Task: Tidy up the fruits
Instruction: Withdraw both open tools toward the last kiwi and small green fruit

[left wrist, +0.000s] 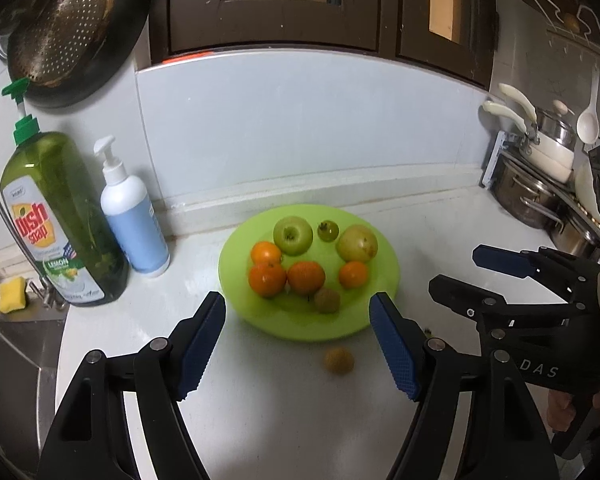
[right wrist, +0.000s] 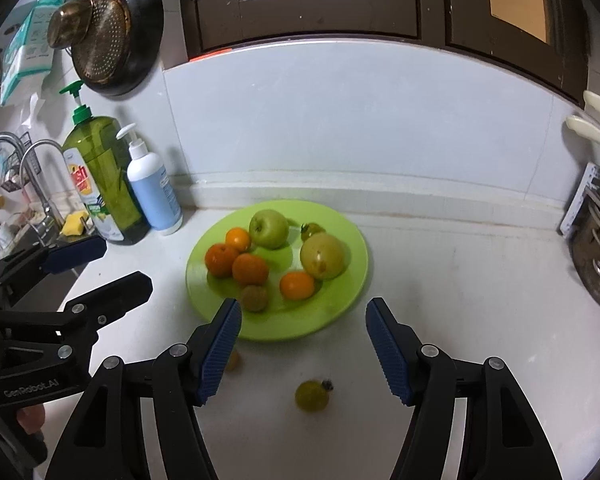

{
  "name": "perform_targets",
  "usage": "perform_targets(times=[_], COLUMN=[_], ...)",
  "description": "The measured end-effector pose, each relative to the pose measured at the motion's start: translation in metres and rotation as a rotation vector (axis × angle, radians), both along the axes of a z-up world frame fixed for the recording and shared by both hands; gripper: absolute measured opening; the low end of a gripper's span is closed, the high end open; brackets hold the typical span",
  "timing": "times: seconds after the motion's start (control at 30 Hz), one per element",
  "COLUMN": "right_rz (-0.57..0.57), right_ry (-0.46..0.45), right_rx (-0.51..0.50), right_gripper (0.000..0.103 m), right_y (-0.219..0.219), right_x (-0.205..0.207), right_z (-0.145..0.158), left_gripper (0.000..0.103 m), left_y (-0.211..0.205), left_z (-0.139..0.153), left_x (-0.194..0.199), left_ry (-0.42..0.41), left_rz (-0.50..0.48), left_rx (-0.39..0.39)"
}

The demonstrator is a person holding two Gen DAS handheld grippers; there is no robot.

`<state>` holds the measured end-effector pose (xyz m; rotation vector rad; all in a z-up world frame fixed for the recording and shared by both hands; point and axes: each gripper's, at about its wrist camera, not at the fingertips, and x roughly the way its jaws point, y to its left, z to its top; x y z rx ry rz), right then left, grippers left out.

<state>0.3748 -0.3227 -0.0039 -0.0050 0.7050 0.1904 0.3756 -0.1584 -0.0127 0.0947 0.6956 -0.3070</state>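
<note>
Fruits [left wrist: 306, 277] on plate [left wrist: 236, 300], two before

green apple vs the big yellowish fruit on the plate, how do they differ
The green apple is clear green; the big yellowish fruit is paler, with brownish marks. The apple looks somewhat smaller than the yellowish fruit. The apple sits toward the back of the green plate, beside an orange; the yellowish fruit sits further right, near the small green tomato. Both are round and rest on the plate.
</note>
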Motion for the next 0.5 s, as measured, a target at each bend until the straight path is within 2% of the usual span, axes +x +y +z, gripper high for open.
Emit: perform_targets(times=[0.33,0.5], right_rz=[-0.018,-0.026], right_ry=[0.086,0.131], right_rx=[0.001,-0.011], right_gripper=[0.065,0.065], right_y=[0.001,-0.002], right_x=[-0.018,-0.021], right_z=[-0.035,-0.052], left_gripper=[0.074,0.074], left_y=[-0.006,-0.010], left_z=[-0.031,-0.049], left_x=[-0.016,-0.017], left_ry=[0.026,0.062], left_rz=[-0.029,-0.055], left_rx=[0.068,0.070])
